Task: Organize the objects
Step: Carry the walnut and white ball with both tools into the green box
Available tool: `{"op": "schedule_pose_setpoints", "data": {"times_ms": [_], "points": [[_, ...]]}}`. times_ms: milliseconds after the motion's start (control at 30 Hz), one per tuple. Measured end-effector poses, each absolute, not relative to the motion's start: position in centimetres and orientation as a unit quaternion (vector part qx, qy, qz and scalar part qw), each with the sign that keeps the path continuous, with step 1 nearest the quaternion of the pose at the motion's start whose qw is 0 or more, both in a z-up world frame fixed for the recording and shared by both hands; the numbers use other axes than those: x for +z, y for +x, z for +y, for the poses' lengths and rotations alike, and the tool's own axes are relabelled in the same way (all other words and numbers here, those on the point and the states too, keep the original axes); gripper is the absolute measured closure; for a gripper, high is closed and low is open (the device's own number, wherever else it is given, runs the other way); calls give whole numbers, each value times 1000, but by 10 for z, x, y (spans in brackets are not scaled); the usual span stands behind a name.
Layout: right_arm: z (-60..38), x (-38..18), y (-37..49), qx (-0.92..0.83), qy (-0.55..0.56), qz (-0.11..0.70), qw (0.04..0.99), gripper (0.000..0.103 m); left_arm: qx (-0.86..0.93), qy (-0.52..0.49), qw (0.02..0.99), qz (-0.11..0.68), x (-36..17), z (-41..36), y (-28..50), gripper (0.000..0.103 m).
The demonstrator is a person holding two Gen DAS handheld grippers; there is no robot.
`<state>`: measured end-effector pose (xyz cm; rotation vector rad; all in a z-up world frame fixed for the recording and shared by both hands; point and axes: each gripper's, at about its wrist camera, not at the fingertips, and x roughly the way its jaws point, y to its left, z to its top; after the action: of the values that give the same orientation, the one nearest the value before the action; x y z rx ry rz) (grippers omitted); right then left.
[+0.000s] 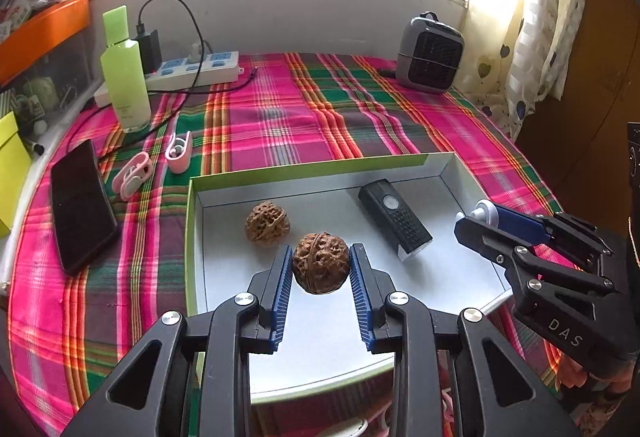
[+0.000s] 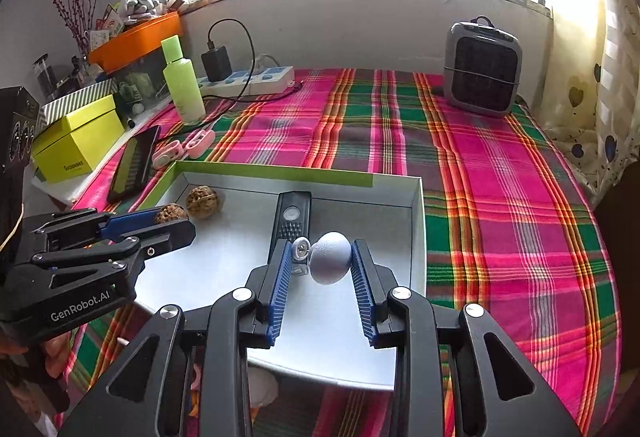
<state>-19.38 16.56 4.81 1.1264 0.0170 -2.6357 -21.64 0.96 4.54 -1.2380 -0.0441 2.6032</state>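
A white box lid (image 1: 320,349) with a green rim lies on the plaid cloth. My left gripper (image 1: 320,257) is shut on a brown walnut (image 1: 321,268) and holds it over the lid. A second walnut (image 1: 267,223) and a black remote-like device (image 1: 395,221) lie in the lid. My right gripper (image 2: 319,253) is shut on a small pale grey egg-shaped object (image 2: 330,257) with a round metal end, over the lid's right part. In the left wrist view the right gripper (image 1: 474,223) enters from the right. In the right wrist view the left gripper (image 2: 176,219) holds its walnut (image 2: 171,213).
A black phone (image 1: 80,205), two pink clips (image 1: 134,175), a green bottle (image 1: 125,77), a power strip (image 1: 200,71) with charger and cable stand at the left. A grey heater (image 1: 430,55) stands at the back right. A yellow box (image 2: 78,139) sits off the cloth's left edge.
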Motion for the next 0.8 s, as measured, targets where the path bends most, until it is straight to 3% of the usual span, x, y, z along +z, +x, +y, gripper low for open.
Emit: {"op": "schedule_pose_setpoints", "data": {"times_ms": [800], "points": [[168, 33, -245, -902, 413, 10, 124, 71, 888, -443, 125, -18, 29, 20, -264, 76]]}}
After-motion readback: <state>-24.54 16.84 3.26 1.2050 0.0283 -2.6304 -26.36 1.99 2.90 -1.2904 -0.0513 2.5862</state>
